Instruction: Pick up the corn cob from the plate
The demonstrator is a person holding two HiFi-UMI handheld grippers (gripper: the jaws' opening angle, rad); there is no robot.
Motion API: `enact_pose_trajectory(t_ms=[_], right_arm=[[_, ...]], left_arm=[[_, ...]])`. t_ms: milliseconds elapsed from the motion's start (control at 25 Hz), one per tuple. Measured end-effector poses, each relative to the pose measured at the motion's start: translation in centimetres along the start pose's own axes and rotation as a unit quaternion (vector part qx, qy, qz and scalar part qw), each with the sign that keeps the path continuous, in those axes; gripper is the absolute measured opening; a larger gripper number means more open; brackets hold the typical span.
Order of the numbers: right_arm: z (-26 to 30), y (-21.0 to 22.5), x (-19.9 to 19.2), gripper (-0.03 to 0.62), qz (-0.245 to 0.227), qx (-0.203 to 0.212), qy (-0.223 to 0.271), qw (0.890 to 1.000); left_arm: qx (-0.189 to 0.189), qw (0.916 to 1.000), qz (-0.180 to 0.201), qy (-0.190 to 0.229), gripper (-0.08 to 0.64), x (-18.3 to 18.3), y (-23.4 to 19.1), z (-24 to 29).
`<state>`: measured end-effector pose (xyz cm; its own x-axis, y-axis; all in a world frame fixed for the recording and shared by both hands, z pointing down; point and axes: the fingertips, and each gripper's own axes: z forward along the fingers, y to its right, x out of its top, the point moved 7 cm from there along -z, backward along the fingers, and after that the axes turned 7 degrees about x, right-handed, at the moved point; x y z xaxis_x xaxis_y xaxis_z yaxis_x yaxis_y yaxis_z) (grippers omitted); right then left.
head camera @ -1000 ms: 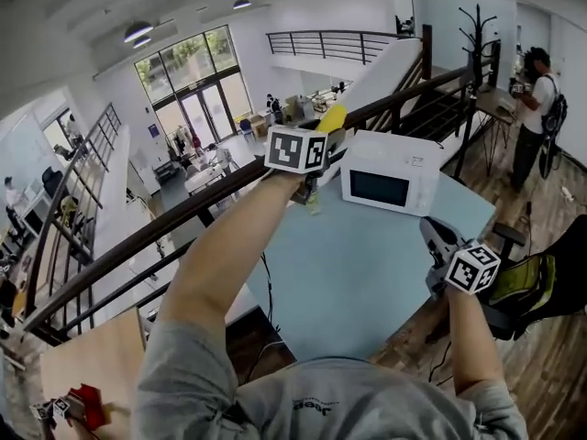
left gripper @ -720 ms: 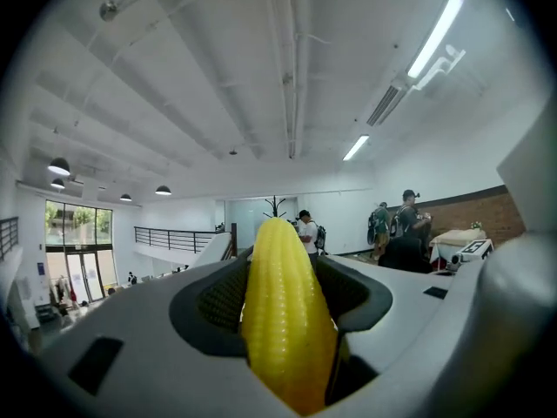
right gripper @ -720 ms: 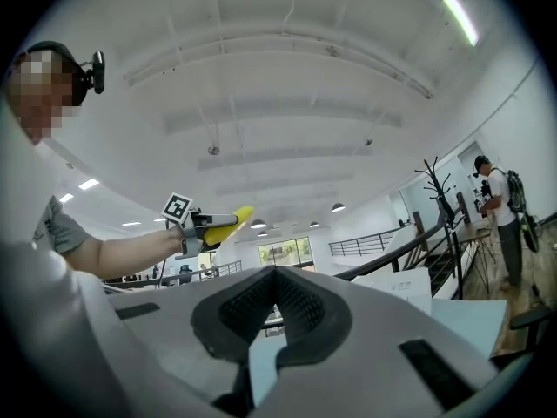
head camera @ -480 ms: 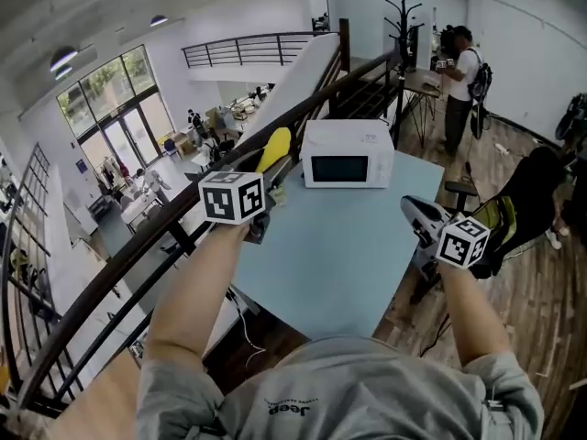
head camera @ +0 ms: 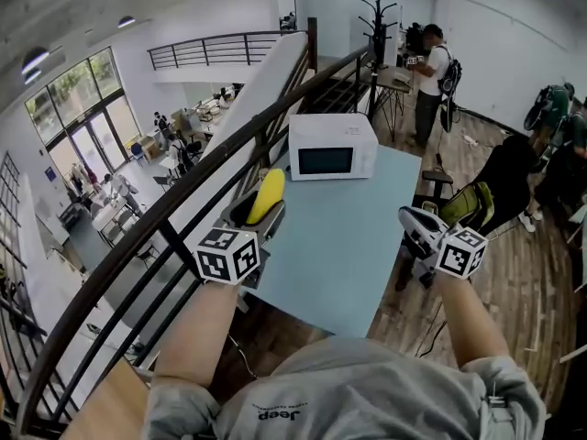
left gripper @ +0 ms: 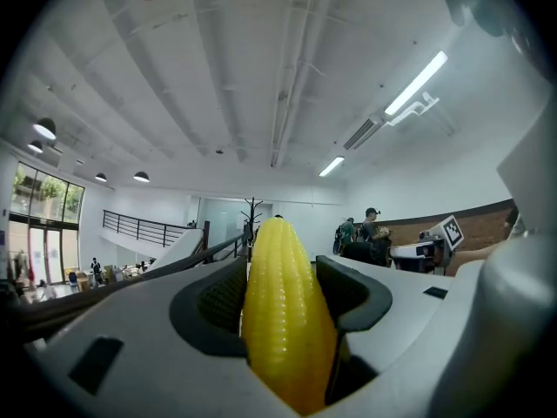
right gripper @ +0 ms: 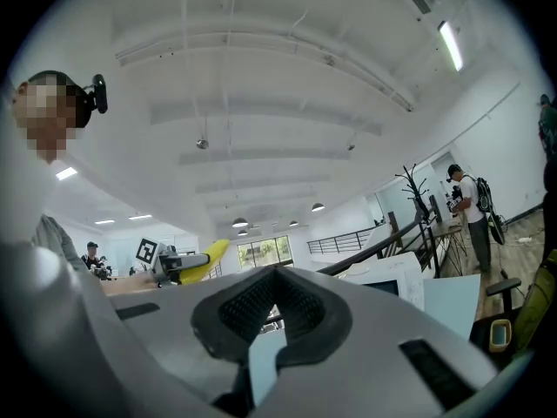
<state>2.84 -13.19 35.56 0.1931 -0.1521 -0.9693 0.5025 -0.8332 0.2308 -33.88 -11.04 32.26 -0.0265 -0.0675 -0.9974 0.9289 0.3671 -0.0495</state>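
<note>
A yellow corn cob sticks out of my left gripper, which is shut on it over the left edge of the light blue table. In the left gripper view the corn cob fills the gap of the left gripper, both dark pads against its sides. My right gripper hangs past the table's right edge. In the right gripper view the right gripper has its tips together and nothing between them, and the corn cob shows far left. No plate is in view.
A white microwave stands at the table's far end. A dark railing runs along the table's left over a drop to a lower floor. A chair with a black and green bag stands to the right. A person stands at the back.
In the head view my left gripper has come down and to the left with the corn cob still in it. The view has swung across the room, and the microwave now sits left of centre.
</note>
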Motion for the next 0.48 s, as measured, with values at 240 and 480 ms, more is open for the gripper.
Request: enact_pose_trajectory(t_ms=[240, 480], right_arm=[[-2.4, 0.0, -1.2, 0.015, 0.001, 0.033, -0.008, 0.999], [-5.9, 1.9, -3.2, 0.015, 0.006, 0.084, -0.048, 0.995]], left_arm=[[0.019, 0.9998, -0.006, -0.001, 0.262, -2.9, 3.9, -2.9], [0.045, 0.9987, -0.024, -0.007, 0.262, -5.9, 11.0, -3.9]])
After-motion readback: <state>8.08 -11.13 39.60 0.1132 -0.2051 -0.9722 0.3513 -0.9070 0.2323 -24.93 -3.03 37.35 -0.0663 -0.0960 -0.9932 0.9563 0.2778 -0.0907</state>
